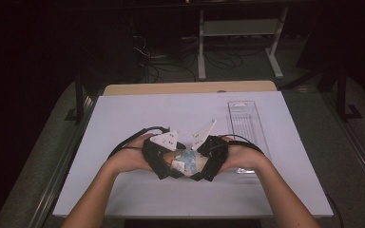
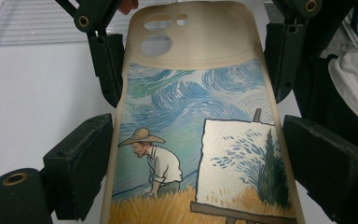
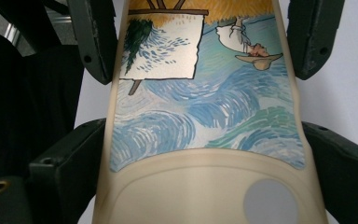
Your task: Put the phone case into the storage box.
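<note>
A phone case (image 1: 186, 160) printed with a painter in a straw hat, an easel and swirling blue sky hangs over the table's near middle, held between both grippers. My left gripper (image 1: 160, 161) grips the end with the wheat field; in the left gripper view its jaws press on both long edges of the case (image 2: 191, 93). My right gripper (image 1: 212, 159) grips the beige camera-cutout end, and its jaws press on both edges of the case (image 3: 200, 107) in the right gripper view. The two grippers face each other, tips nearly meeting.
A clear plastic tray (image 1: 247, 123) lies on the white tabletop (image 1: 123, 118) just right of the hands, running toward the far edge. A wooden edge (image 1: 190, 88) shows behind the table. Beyond it, cables and a white stand (image 1: 240, 28) sit on the dark floor.
</note>
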Motion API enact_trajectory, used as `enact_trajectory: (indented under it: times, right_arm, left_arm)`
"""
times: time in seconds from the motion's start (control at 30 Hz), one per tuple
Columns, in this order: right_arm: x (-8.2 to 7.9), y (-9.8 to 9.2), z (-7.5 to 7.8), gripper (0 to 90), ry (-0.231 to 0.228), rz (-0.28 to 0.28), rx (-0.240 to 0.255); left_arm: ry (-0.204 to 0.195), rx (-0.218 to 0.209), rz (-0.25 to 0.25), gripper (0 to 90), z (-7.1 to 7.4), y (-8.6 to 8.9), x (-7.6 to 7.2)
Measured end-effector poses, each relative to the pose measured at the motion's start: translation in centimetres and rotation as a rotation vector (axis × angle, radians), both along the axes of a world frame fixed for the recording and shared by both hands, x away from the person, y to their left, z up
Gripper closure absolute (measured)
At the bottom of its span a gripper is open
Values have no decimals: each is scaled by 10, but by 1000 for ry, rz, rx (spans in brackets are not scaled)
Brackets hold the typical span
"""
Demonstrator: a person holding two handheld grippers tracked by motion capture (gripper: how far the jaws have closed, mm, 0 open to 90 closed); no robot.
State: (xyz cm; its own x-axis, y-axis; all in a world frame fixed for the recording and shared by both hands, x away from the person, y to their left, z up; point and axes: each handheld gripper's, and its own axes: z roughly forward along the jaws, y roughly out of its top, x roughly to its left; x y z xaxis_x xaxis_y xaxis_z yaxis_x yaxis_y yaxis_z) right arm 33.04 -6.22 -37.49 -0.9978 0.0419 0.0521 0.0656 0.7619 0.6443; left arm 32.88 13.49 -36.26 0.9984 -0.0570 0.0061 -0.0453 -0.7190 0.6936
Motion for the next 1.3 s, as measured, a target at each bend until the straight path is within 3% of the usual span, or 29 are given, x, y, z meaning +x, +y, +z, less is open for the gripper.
enact_trajectory:
  times: [0.97, 1.1, 1.3]
  right_arm:
    - [-1, 0, 1, 96, -12, 11, 4]
    - [-1, 0, 0, 97, -10, 7, 1]
    - [-1, 0, 0, 97, -7, 1, -1]
  left_arm:
    - [10, 4, 6, 104, -1, 0, -1]
    - [23, -11, 29, 57, 1, 1, -1]
    - [6, -18, 45, 27, 5, 7, 2]
